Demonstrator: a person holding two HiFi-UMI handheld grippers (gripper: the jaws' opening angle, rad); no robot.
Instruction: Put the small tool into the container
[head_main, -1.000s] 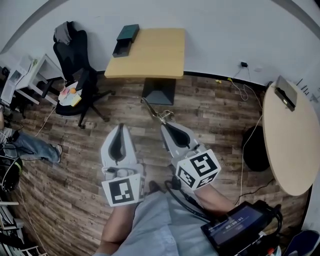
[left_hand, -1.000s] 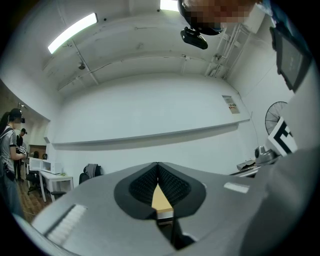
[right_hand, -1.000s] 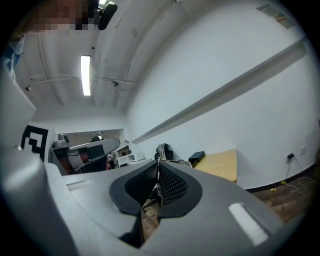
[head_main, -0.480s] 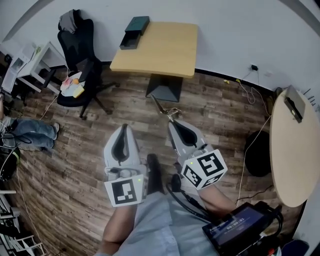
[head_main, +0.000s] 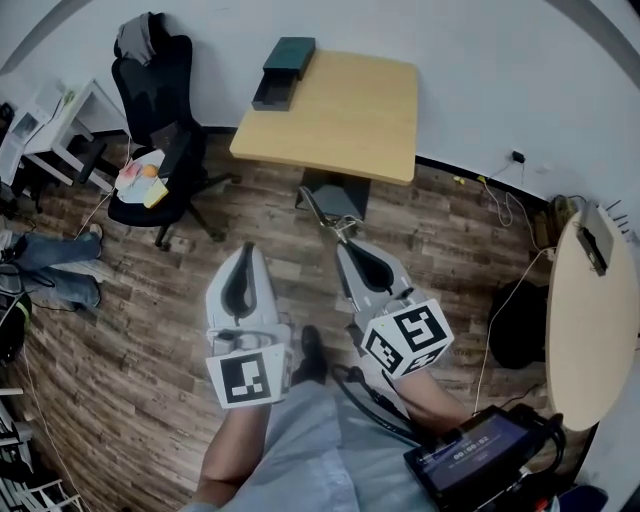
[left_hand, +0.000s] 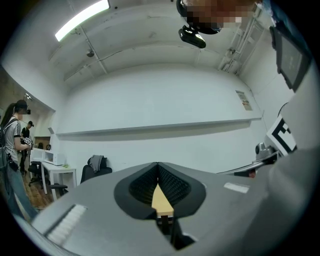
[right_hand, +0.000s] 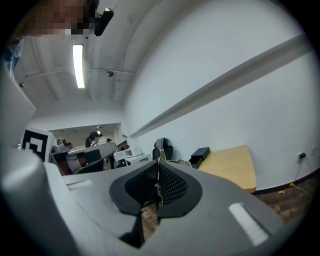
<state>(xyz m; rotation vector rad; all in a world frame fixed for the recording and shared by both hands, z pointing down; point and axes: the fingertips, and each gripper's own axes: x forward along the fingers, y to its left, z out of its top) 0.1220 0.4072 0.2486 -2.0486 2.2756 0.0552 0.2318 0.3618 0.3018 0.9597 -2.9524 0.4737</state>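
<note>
Both grippers are held level over the wooden floor, pointing at a light wooden table (head_main: 345, 105). A dark green box-shaped container (head_main: 283, 70) lies on the table's far left corner; it also shows in the right gripper view as the container (right_hand: 200, 153). My right gripper (head_main: 343, 245) is shut on a thin metal tool (head_main: 322, 213) that sticks out past its tip. Between the pads the tool (right_hand: 158, 189) shows as a thin sliver. My left gripper (head_main: 243, 250) is shut with nothing in it; its tips meet in front of the table (left_hand: 161, 200).
A black office chair (head_main: 160, 120) with clutter on its seat stands left of the table, beside a white desk (head_main: 50, 135). A round table (head_main: 590, 310), a black bag (head_main: 515, 320) and floor cables lie to the right. A person's legs (head_main: 50, 270) show at the far left.
Both grippers have moved forward toward the wooden table, which now sits closer and lower in the head view. The right gripper keeps its hold on the tool; the left stays shut.
</note>
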